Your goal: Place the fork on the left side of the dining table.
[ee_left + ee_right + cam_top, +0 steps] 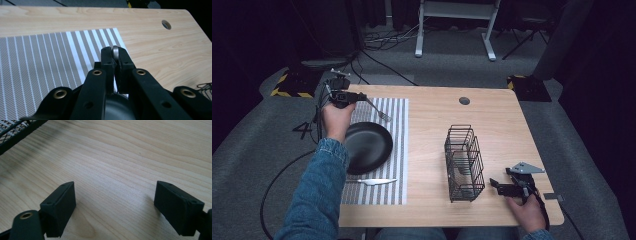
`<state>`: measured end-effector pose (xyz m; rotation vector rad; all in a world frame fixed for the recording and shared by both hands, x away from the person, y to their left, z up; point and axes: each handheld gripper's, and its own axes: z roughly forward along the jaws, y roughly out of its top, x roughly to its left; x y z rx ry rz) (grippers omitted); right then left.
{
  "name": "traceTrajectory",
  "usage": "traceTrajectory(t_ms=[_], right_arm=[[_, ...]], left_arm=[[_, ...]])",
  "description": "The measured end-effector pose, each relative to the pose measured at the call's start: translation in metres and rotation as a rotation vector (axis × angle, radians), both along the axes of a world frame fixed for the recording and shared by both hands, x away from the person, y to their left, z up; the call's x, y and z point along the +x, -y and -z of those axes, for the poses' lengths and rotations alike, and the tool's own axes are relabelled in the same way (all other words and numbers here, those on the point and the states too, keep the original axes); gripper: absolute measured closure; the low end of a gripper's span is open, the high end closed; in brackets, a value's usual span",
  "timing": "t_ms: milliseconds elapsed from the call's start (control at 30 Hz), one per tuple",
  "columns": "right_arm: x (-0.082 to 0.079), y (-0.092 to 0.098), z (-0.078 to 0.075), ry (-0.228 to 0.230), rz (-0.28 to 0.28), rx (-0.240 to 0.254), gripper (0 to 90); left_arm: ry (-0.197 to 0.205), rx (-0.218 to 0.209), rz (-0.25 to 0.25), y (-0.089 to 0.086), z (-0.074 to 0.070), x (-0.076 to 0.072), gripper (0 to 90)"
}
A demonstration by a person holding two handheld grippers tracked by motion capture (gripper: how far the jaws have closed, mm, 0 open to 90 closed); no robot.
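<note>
My left gripper [358, 98] hovers over the far left of the table and is shut on the handle of a metal fork [379, 112]. The fork's tines slant down toward the striped placemat [398, 130]. In the left gripper view the jaws [114, 60] pinch the fork's rounded handle end [115, 50] above the mat [37, 62]. My right gripper [496, 185] rests low at the front right of the table, beside the wire basket [463, 162]. Its jaws [115, 200] stand wide apart over bare wood, with nothing between them.
A black plate [368, 146] lies on the placemat, and a table knife [373, 181] lies in front of it near the front edge. The basket's corner [15, 130] shows at the upper left of the right gripper view. A cable hole [464, 100] sits in the far tabletop.
</note>
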<state>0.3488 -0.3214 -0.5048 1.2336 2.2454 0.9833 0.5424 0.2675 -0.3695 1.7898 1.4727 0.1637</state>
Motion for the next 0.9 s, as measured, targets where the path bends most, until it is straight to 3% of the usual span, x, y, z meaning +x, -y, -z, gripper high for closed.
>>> traceTrajectory(t_ms=[300, 467, 733, 900], right_arm=[[0.0, 0.0, 0.0, 0.0, 0.001, -0.001, 17.6], [0.0, 0.0, 0.0, 0.0, 0.001, -0.001, 17.6], [0.0, 0.0, 0.0, 0.0, 0.001, 0.0, 17.6], [0.0, 0.0, 0.0, 0.0, 0.001, -0.001, 17.6]], left_arm=[[-0.015, -0.018, -0.014, -0.003, 0.001, 0.001, 86.4], [0.002, 0.039, -0.04, -0.001, 0.002, 0.001, 82.9], [0.0, 0.039, -0.065, -0.009, 0.01, 0.009, 79.6], [-0.008, 0.035, -0.091, -0.013, 0.016, 0.014, 72.0]])
